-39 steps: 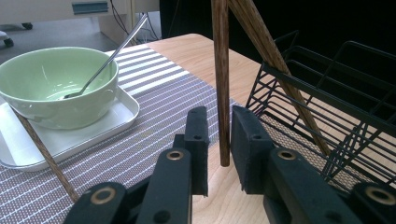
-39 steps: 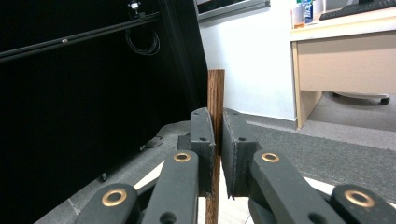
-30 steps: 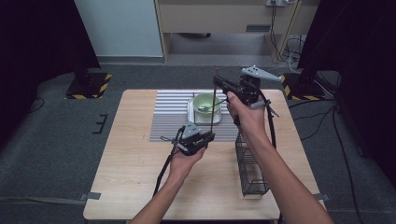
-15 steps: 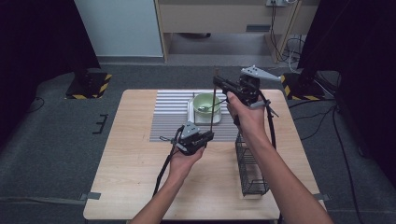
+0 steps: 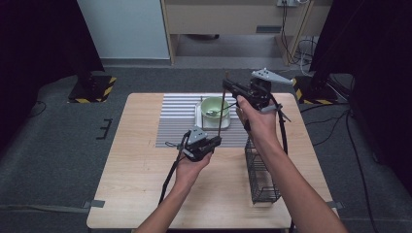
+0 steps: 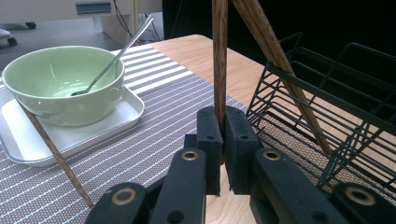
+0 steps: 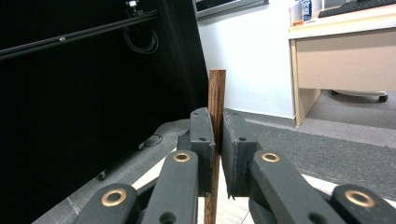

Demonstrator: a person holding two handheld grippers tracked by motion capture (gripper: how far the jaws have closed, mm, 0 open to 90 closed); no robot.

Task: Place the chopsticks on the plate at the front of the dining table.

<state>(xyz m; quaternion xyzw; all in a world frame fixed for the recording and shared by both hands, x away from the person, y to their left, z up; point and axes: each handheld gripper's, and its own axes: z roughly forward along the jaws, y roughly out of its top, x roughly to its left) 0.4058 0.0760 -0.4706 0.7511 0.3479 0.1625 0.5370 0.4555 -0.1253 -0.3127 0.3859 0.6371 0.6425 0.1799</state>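
Left gripper view: spoon (image 6: 112, 58) in green bowl (image 6: 60, 84) on white tray (image 6: 126, 112).

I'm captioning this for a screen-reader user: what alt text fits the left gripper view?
The left gripper clamps an upright wooden chopstick. Behind it, a green bowl holding a metal spoon sits on a white tray over a striped mat; a black wire rack stands right.

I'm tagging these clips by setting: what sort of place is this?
Probably a lab or office set up for recording, not a home kitchen: a small wooden table on grey carpet, black curtains at both sides, and a desk with cables behind.
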